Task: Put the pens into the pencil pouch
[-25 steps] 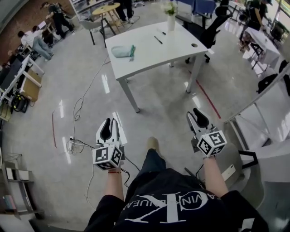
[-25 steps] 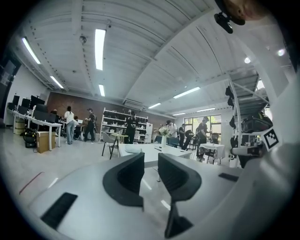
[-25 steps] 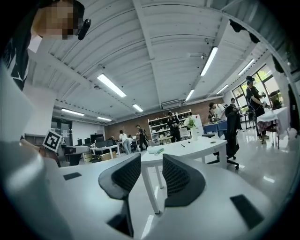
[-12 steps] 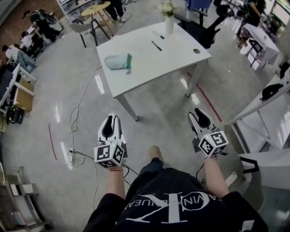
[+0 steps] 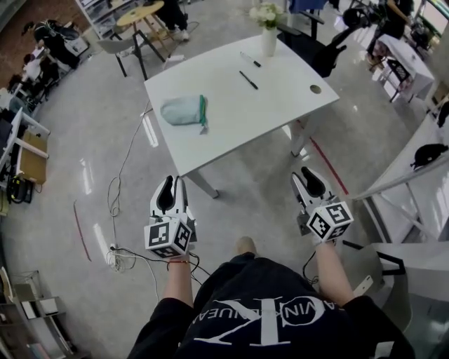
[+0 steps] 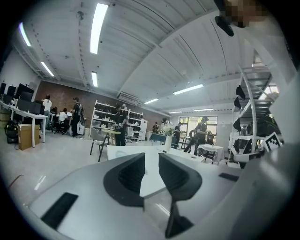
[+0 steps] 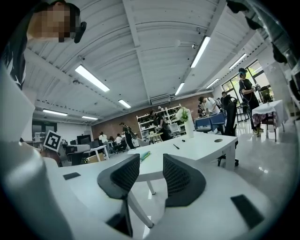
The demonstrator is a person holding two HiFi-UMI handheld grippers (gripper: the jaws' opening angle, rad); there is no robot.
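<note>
The person stands on the grey floor [image 5: 84, 140], short of the counter, holding both grippers out level in front. The left gripper [image 5: 171, 182] has its jaws a narrow way apart with nothing between them. The right gripper [image 5: 304, 175] has just been opening its jaws, and they stand wide apart, also empty. A cable [image 5: 118, 203] trails over the floor to the left.

Beyond the grippers is the white counter [image 5: 231, 123], one corner turned toward the person. The pencil pouch [image 5: 182, 111], pale green with a darker green strip along its right side, lies flat near the counter's left edge. From here I cannot tell whether it is open or what is inside. Both pens are out on the bare top, well apart from the pouch. The nearer pen [image 5: 248, 80] is toward the middle, and the farther pen [image 5: 250, 59] is close to the far edge. At the far corner a white vase [image 5: 269, 42] holds pale flowers [image 5: 264, 12].
</note>
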